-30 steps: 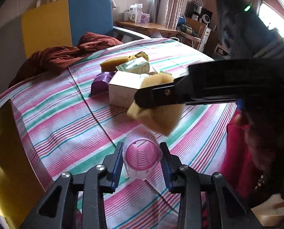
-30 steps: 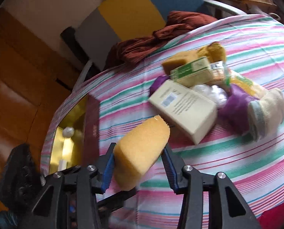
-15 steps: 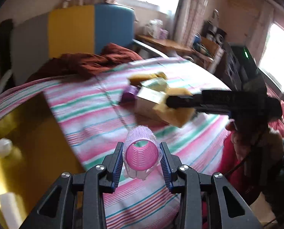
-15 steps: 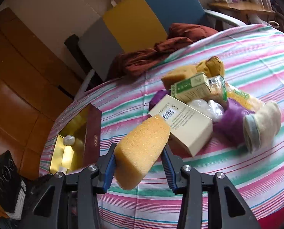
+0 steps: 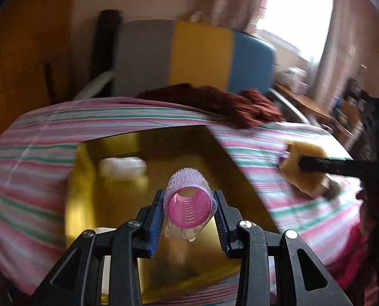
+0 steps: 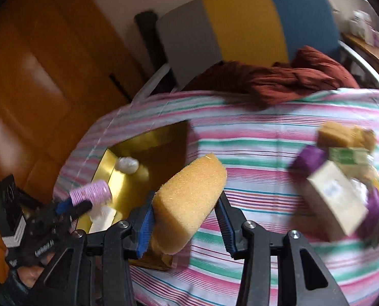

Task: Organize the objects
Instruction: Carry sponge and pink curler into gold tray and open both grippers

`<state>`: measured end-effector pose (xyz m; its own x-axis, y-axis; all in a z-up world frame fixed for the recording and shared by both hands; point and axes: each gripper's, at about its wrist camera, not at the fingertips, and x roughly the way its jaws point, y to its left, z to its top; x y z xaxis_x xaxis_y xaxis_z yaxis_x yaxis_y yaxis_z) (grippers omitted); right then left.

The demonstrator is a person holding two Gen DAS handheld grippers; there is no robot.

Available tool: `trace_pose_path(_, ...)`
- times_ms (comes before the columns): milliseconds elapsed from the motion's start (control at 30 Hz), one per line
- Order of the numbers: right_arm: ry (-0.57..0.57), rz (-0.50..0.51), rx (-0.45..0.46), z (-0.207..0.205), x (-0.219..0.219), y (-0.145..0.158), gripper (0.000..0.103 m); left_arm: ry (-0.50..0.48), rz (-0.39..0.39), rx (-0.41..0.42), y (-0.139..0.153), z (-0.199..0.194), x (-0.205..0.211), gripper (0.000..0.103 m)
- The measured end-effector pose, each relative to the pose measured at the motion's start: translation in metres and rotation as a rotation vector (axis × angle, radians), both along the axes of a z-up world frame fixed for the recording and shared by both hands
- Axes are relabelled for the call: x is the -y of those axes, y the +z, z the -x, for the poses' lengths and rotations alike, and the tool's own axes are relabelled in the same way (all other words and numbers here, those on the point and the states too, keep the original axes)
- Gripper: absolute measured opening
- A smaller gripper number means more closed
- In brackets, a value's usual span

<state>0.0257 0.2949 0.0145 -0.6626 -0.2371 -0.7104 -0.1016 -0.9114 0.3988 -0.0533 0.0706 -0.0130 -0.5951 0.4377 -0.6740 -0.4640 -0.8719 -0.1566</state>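
Stripes of pink, green and white run across the cloth (image 5: 36,163) covering the counter in the left wrist view. On it sits an open gold box (image 5: 230,168), with a white lump (image 5: 123,167) blurred near its far wall. The left gripper (image 5: 188,223) hangs over that box, its fingers clenched on a pink hair roller (image 5: 188,199) with the open end facing the camera. To the right, above the cloth, the right gripper's black finger presses a yellow sponge (image 5: 304,168). Behind the counter stands a chair (image 5: 197,56) with a grey, yellow and blue back, a rust-red cloth (image 5: 214,102) draped at the counter's far edge, and a bright window (image 5: 296,12) beyond.

From the right wrist view, the right gripper (image 6: 185,225) has its fingers grasping the sponge (image 6: 189,204), held above the striped cloth just beside the gold box's (image 6: 105,168) near corner. The roller (image 6: 90,193) shows at left, over the box. Far right on the cloth lies a blurred pile: a cream carton (image 6: 334,199), a green-labelled pack (image 6: 347,155), purple items (image 6: 309,158) and another sponge (image 6: 339,132). Orange-brown wooden panelling (image 6: 36,76) fills the left wall.
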Motion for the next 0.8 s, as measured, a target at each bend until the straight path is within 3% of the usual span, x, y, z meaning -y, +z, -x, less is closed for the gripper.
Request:
trace_pose_path(233,0.126,-0.122,0.098,0.054,0.066,-0.017,0.052,0.207,0.072,0.009,-0.016,0.032,0.057,0.038)
trace_pose_path(300,0.135,-0.172,0.137,0.061,0.079,-0.026,0.055,0.257,0.082,0.027,-0.021,0.036,0.070,0.047)
trace_pose_path(367,0.132,-0.202,0.165,0.062,0.087,-0.032,0.059,0.282,0.070,0.018,-0.021,0.034,0.078,0.070)
trace_pose_path(433,0.144,-0.185,0.161,0.058,0.092,-0.033,0.071,0.307,0.072,-0.012,-0.018,0.029,0.081,0.084)
trace_pose_path(467,0.150,-0.176,0.157,0.055,0.094,-0.033,0.079,0.314,0.078,-0.028,-0.016,0.025,0.082,0.086)
trace_pose_path(500,0.152,-0.169,0.154,0.054,0.096,-0.032,0.080,0.317,0.083,-0.035,-0.015,0.025,0.082,0.086)
trace_pose_path(700,0.132,-0.169,0.126,0.040,0.107,-0.025,0.080,0.313,0.053,-0.056,-0.004,0.013,0.077,0.094)
trace_pose_path(800,0.105,-0.217,0.103,0.032,0.112,-0.021,0.080,0.315,0.033,-0.055,0.002,0.008,0.075,0.097)
